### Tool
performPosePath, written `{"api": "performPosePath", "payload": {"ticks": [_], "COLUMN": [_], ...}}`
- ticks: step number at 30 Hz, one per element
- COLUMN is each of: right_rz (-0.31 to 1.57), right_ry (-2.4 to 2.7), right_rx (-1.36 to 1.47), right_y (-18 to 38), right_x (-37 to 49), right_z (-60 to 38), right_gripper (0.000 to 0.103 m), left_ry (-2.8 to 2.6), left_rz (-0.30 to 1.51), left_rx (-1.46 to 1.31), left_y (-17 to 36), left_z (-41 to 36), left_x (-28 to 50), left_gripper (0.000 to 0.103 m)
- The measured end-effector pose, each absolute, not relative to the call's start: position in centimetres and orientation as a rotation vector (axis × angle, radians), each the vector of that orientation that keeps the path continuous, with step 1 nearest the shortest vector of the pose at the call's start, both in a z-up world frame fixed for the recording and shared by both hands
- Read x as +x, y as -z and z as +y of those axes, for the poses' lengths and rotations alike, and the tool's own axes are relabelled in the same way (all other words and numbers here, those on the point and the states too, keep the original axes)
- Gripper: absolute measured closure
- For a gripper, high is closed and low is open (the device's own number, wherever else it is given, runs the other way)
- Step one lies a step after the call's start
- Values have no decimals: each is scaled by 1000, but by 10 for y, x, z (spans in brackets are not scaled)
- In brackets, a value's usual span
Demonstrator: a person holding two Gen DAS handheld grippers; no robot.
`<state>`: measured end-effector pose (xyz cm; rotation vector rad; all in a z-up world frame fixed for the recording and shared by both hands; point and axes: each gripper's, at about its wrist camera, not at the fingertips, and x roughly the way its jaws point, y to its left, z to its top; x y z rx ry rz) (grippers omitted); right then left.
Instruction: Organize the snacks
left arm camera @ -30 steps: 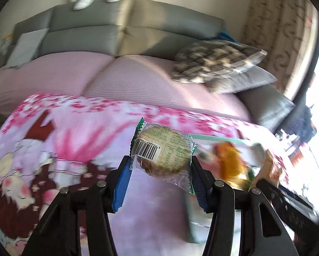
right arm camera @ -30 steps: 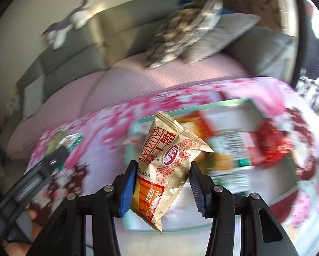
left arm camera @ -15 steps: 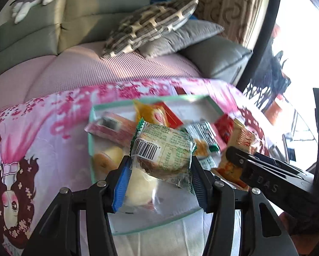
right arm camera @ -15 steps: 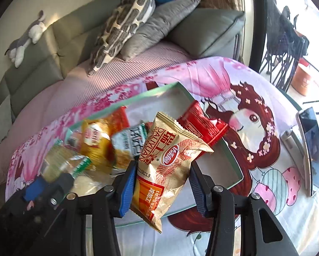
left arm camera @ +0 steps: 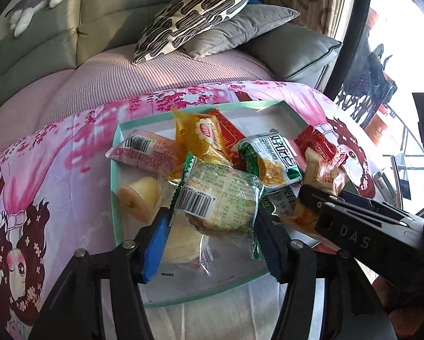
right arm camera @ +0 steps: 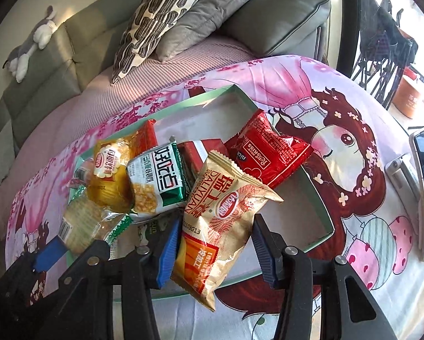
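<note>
A mint-green tray [left arm camera: 114, 170] on the pink printed cloth holds several snack packets: a pink one [left arm camera: 143, 153], a yellow one [left arm camera: 203, 138], a green-and-white one [right arm camera: 155, 181] and a red one [right arm camera: 268, 153]. My left gripper [left arm camera: 212, 240] hangs over the tray's near left part. Its jaws are opening around a round cake in a green-edged clear wrapper [left arm camera: 220, 201], and the pads look just off it. My right gripper [right arm camera: 216, 246] is over the tray's near edge. Its jaws are also opening, with a gold Daliyuan packet [right arm camera: 220, 221] loose between them.
The tray's far right corner [right arm camera: 226, 107] is bare. A phone [right arm camera: 421, 187] on a stand lies on the cloth to the right. Behind the table is a grey sofa with a patterned cushion [left arm camera: 194, 14] and a plush toy [right arm camera: 30, 48].
Both grippers swung from left of the tray to above it, carrying their packets. In the last half second both pairs of jaws have widened a little.
</note>
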<state>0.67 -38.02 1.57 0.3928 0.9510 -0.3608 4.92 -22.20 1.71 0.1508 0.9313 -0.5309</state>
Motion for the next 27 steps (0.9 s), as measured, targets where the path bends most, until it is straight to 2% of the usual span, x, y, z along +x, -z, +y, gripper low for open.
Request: {"api": "performPosePath", "payload": {"ticks": [2,5,10,12,14,15,20,27], "right_rz": [960,959,953,948,941,936,914,907], "right_ry": [365,357,343,336,329,326,311,266], "right_rx": [390,391,375,370,370,371,348,317], "right_y": [-14,-14,-16,-18,-20,-22,-31,-36], "right_x": [7,5,2,-1,-3,-5,-14,-26], "right_z": [-381,-381,-376,-374,-372,-371,-363,-343], "right_gripper": [40,36,20,17,9,2,0,0], "left_ry": [525,522,498,462,419,391,261,122], "left_rz": [928,921,918,919,918,920,936,969], "left_rx": [142,132,122,113,93,68,-29,18], "left_y": [-19,-24,-31,-33,-34,-33,-29,-15], "left_z": [-219,-215,-206,-199,-189,-182,-143,-111], "left_x": [49,47,43,43,43,44,45,34], "left_gripper": [34,33,33,31,10,9,9,9]}}
